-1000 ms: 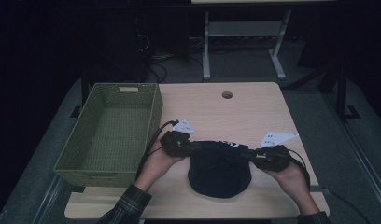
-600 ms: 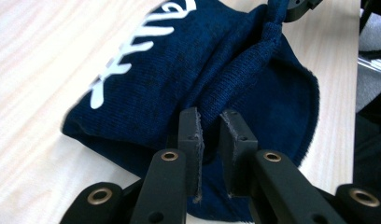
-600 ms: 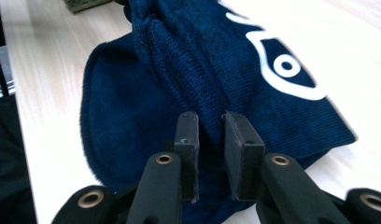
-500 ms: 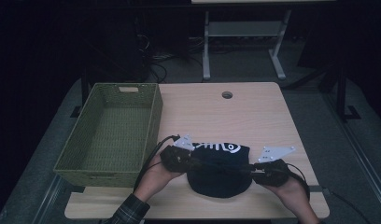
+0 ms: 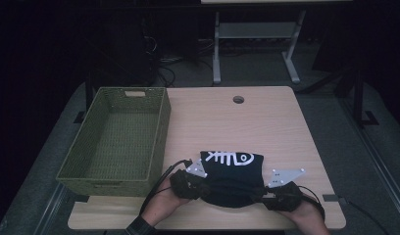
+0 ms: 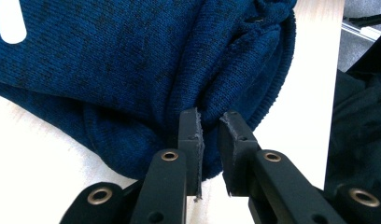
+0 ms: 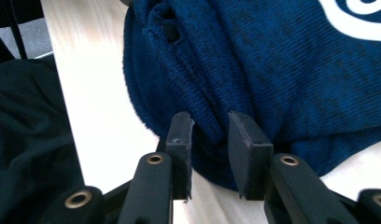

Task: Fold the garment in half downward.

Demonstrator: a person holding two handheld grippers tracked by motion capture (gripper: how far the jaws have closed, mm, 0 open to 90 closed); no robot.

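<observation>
A folded dark blue knit sweater [image 5: 232,171] with a white fish-skeleton print lies on the wooden table [image 5: 237,122] near its front edge. My left gripper [image 5: 204,188] is at the sweater's left edge. In the left gripper view its jaws [image 6: 212,126] are nearly together, pinching a fold of the knit [image 6: 132,70]. My right gripper [image 5: 264,198] is at the sweater's right edge. Its jaws [image 7: 210,128] have just been opening and stand apart, with a fold of the knit [image 7: 272,70] loose between them.
A green woven basket [image 5: 161,132], nothing in it, stands on the left of the table beside the left hand. A round cable hole [image 5: 238,99] is at the table's back. Black cloth [image 6: 356,130] hangs past the front edge, and a desk frame [image 5: 257,34] stands behind.
Both hands came down and towards the front edge with the sweater between them. It hung bunched before and now rests flat on the table, print up.
</observation>
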